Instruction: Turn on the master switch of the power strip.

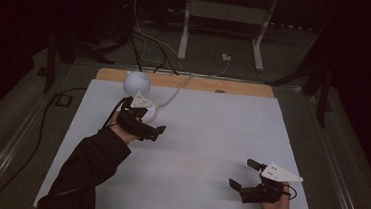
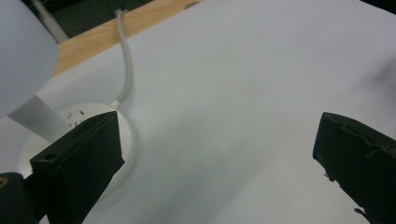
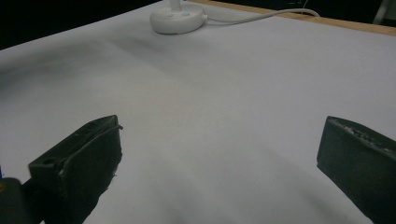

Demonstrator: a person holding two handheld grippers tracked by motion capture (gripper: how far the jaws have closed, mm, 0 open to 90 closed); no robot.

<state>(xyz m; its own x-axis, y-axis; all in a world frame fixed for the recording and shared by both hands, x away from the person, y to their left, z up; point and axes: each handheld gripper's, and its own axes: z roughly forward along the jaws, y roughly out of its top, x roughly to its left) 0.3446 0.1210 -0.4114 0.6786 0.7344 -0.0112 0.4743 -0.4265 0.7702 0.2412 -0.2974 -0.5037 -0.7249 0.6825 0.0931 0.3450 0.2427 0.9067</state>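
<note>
A white desk lamp with a round shade [image 1: 136, 82] stands at the table's far left. Its round base [image 2: 128, 140] sits on the white sheet, and a white cable [image 2: 126, 60] runs from it over the back edge. My left gripper [image 1: 156, 133] hovers just right of the base, open, with nothing between its jaws [image 2: 219, 135]; the left one partly covers the base. My right gripper [image 1: 243, 175] rests near the front right, open and empty [image 3: 224, 135]. In the right gripper view, the lamp base [image 3: 177, 18] and cable [image 3: 252, 17] lie far off.
A white sheet [image 1: 196, 135] covers the table, with a strip of bare wood [image 1: 245, 88] along the back edge. Beyond it stand a white desk frame [image 1: 184, 29] and loose cables [image 1: 148, 41] on the dark floor. A black cable [image 1: 47, 108] runs down the left side.
</note>
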